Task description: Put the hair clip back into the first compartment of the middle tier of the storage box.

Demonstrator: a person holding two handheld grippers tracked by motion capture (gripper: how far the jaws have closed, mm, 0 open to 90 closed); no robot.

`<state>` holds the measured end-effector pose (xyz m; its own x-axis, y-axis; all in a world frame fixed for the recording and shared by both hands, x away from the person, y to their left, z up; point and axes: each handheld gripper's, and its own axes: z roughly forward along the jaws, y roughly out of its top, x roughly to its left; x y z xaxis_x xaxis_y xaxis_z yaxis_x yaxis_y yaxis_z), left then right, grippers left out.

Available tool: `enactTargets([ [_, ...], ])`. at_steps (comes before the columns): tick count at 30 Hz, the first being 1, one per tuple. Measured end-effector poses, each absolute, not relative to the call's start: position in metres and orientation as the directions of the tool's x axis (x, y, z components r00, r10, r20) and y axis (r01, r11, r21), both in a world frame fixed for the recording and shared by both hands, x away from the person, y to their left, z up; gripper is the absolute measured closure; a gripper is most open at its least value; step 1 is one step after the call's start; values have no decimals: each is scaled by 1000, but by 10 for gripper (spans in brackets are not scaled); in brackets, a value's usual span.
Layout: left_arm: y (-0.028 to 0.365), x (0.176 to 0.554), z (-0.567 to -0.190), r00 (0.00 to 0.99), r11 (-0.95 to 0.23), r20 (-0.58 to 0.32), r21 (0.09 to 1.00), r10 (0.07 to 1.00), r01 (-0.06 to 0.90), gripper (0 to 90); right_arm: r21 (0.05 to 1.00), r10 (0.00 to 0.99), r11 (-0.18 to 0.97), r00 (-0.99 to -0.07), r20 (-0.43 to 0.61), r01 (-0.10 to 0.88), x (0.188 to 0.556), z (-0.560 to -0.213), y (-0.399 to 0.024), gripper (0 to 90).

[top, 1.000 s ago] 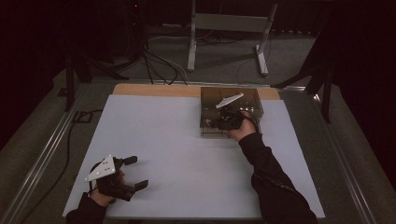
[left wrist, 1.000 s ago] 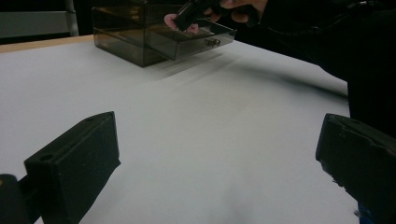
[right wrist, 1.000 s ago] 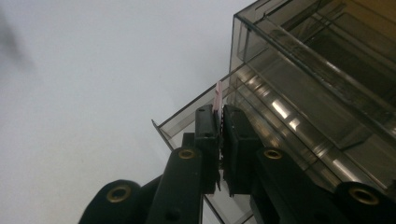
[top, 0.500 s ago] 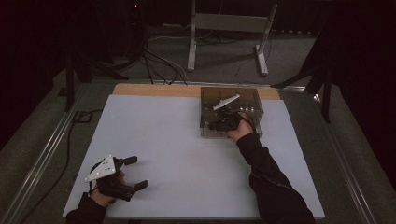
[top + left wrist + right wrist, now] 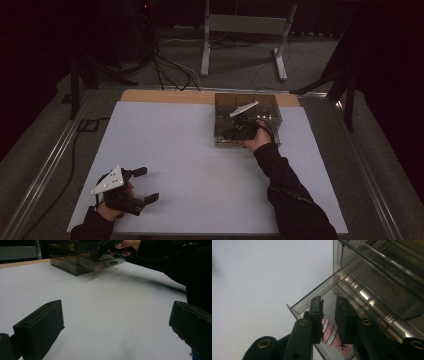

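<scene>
My right gripper (image 5: 239,131) sits at the front of the smoky clear plastic drawer box (image 5: 265,105), its two black jaws poking down into the pulled-out lower drawer (image 5: 312,300); they have just been opening and now stand a narrow gap apart, with nothing pressed between the pads. Just below and beyond the jaw tips, on the drawer floor, lies a pink-and-white striped card or packet (image 5: 332,336) bearing a small black cross mark; I cannot read any writing on it. The drawer's thin front wall rises right beside my left-hand jaw, and the box's upper tier with its glossy, ribbed edges crowds in close on the other side, so there is little room around the tips. The box is hard-edged, translucent and brown-grey, with a small dark handle (image 5: 113,262) on the drawer front. My left gripper (image 5: 141,185) rests far off near the table's near corner, jaws spread wide over bare surface, grey three-cornered plate on top. The table (image 5: 175,150) under both is a smooth, matte, pale sheet with a wooden strip (image 5: 165,96) along the far edge, behind the box. Beyond that stand a metal frame (image 5: 245,30) and loose cables (image 5: 165,65) on the dark floor.
</scene>
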<state>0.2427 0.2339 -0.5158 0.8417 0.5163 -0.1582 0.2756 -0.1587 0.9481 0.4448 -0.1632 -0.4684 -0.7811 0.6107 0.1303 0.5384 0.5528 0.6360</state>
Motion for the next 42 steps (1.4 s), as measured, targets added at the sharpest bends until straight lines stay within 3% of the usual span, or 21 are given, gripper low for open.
enactTargets([
  [16, 233, 243, -516, 841, -154, -160, 949, 517, 276, 5, 675, 622, 510, -770, 140, 534, 431, -451, -171, 606],
  [42, 234, 244, -516, 839, -146, -168, 949, 518, 280, 5, 727, 635, 452, -759, 144, 517, 406, -437, -172, 216],
])
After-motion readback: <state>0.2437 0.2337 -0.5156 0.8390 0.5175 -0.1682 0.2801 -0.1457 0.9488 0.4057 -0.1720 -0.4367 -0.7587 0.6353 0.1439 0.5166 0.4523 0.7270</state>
